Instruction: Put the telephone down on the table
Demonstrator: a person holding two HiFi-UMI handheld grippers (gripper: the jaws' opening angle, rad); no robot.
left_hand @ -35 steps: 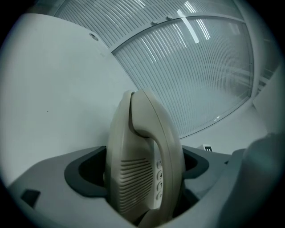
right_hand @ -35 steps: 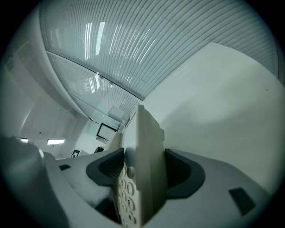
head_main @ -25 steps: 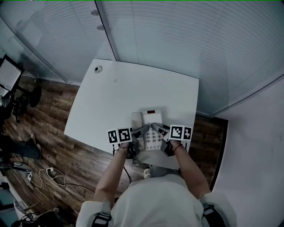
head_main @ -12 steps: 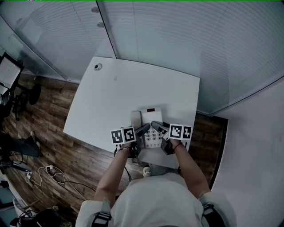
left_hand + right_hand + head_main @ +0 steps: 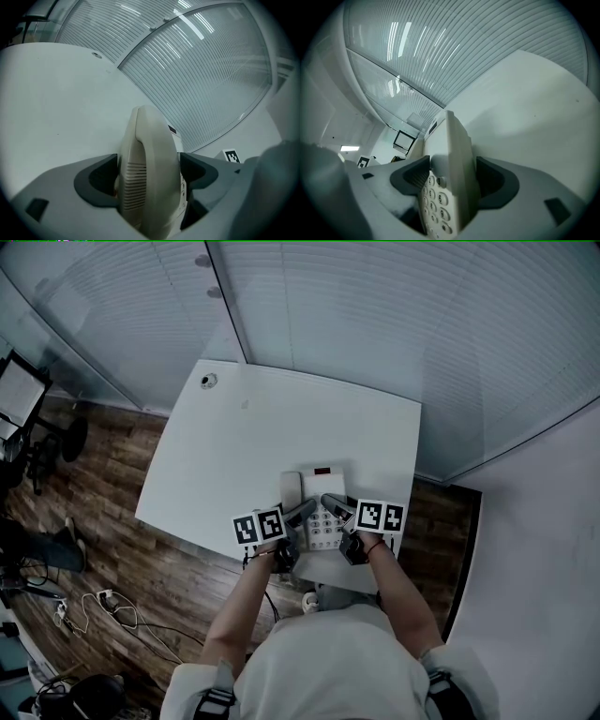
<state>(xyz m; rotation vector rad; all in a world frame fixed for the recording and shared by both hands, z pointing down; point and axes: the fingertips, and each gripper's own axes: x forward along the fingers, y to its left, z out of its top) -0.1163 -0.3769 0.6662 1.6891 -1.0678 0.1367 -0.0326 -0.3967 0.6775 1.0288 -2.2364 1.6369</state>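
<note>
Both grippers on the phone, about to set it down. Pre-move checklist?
1. Left gripper shut on the telephone, handset side: ok.
2. Right gripper shut on its keypad side: ok.
3. Telephone over the table, not past the near edge: ok, though close to that edge.
4. Table surface around the telephone bare: ok.
5. Telephone base already touching the table: cannot tell.
6. Telephone level between the two grippers: cannot tell.
</note>
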